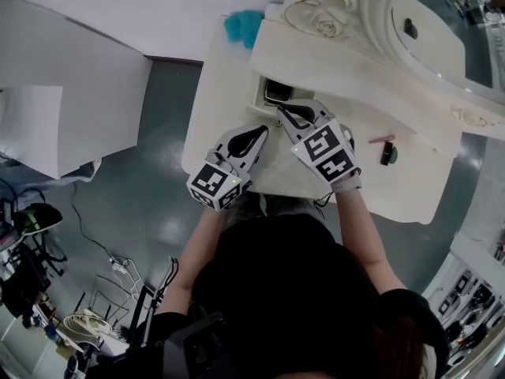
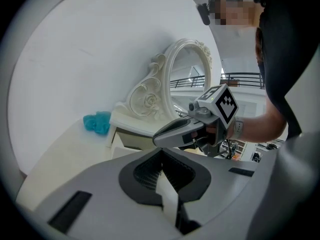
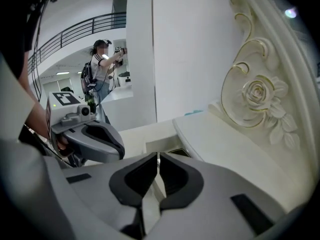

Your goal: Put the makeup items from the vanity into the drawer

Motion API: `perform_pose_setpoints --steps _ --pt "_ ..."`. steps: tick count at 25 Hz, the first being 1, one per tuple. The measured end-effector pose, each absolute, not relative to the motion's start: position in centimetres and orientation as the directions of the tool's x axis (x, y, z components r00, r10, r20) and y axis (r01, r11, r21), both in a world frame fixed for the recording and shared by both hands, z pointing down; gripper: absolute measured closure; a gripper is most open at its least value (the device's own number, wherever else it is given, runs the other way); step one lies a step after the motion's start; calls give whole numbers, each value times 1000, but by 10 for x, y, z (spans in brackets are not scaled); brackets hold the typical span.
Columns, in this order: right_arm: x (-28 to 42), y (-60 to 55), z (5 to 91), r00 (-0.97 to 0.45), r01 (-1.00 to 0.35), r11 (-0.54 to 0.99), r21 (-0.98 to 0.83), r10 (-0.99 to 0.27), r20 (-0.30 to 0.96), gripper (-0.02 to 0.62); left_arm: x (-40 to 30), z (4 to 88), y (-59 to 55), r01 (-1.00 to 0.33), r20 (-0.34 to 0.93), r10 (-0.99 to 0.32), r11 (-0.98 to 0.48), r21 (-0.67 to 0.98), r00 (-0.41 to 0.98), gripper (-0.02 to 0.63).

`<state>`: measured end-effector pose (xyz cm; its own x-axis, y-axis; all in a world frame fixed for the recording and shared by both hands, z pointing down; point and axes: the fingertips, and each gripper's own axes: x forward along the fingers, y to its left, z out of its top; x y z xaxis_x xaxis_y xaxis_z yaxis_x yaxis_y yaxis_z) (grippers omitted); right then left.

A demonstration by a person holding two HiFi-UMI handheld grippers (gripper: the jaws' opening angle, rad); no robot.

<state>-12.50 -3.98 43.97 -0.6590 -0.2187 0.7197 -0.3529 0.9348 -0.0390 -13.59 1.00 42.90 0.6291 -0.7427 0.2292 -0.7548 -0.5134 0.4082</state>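
- Left tongs [image 2: 162, 153]: ribbed black pads pressed together, empty.
- Right tongs [image 3: 158, 156]: likewise closed on nothing, nose just above the open cream drawer [image 1: 272, 93].
- Drawer: shallow, with something dark and glossy inside that I cannot identify.
- Slim pink makeup stick [image 1: 381, 140]: well right of the drawer. I judge it light, rigid, smooth and prone to roll, so I would pinch it across mid-length.
- Small dark tube with green end [image 1: 388, 155]: just beside the stick. It looks light and hard, and I would grip it across the body.
- Smooth cream desk [image 1: 229, 77].
- Teal fluffy puff [image 1: 243, 26]: beyond the drawer, soft.
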Motion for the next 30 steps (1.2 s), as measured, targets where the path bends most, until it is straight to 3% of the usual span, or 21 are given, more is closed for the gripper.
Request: perform_pose_setpoints --steps 5,30 --pt "-115 -33 432 -706 -395 911 -119 -218 674 565 -123 430 8 -736 230 -720 -537 413 655 594" --pt "-8 -8 438 -656 -594 786 -171 -350 668 565 -17 432 10 -574 245 -520 -712 406 818 594"
